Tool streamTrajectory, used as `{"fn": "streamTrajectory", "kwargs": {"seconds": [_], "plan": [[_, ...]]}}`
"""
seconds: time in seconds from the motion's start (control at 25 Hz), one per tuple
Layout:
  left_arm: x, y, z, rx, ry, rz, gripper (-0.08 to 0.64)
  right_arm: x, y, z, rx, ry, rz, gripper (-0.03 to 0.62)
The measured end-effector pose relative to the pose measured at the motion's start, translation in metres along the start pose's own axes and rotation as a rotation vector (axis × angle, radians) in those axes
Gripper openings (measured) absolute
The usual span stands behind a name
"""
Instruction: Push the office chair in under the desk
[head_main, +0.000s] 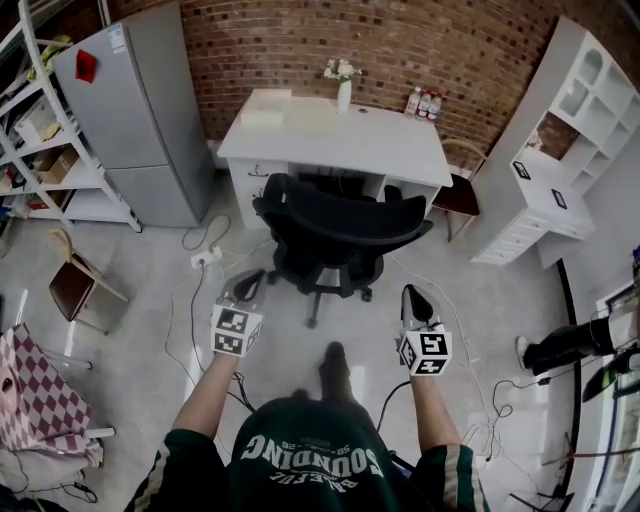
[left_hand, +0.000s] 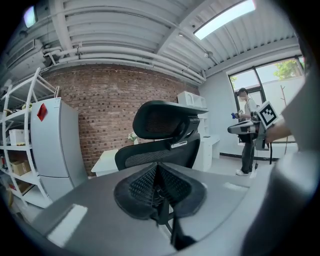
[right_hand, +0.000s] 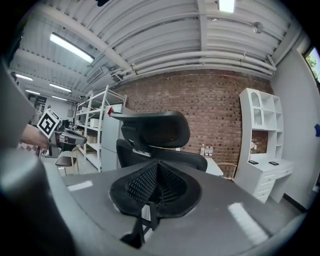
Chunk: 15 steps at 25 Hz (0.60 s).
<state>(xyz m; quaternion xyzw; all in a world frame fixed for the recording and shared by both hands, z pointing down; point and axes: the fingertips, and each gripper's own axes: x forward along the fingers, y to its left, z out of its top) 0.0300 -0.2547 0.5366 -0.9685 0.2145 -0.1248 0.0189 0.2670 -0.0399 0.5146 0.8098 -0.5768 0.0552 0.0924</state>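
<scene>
Listing what we find at this moment:

- Office chair (head_main: 335, 235): black, mesh-backed, with headrest. It stands on the floor just in front of the desk (head_main: 400, 145), backrest turned towards us and base and castors out on the open floor. We cannot tell how far the seat reaches under the desktop.
- Desk: white, set against the brick wall (head_main: 400, 40). On it we count a vase of flowers (head_main: 343, 85) and a few bottles (head_main: 424, 103) near the back edge.
- Left gripper (head_main: 247, 287): jaws closed together with nothing between them, held low at the chair's left rear and apart from it.
- Right gripper (head_main: 415, 300): jaws likewise closed and empty, at the chair's right rear and not touching it.
- Both gripper views look over the closed jaws at the headrest and backrest.
- Surroundings: a grey refrigerator (head_main: 135, 110) left of the desk, a white shelving rack (head_main: 40, 130) beside it, a white cabinet (head_main: 570, 150) at the right, a small wooden chair (head_main: 75, 285) at the left, and cables (head_main: 205, 258) lying across the floor
</scene>
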Motion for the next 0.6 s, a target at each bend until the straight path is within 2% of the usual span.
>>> {"fn": "streamTrajectory", "kwargs": {"seconds": [0.32, 0.6], "plan": [[0.011, -0.002, -0.007, 0.001, 0.018, -0.016, 0.011, 0.001, -0.004, -0.008, -0.001, 0.019, 0.001, -0.001], [0.013, -0.003, -0.008, -0.008, 0.011, -0.02, 0.011, 0.009, 0.011, -0.015, -0.013, 0.031, 0.02, -0.002]]}}
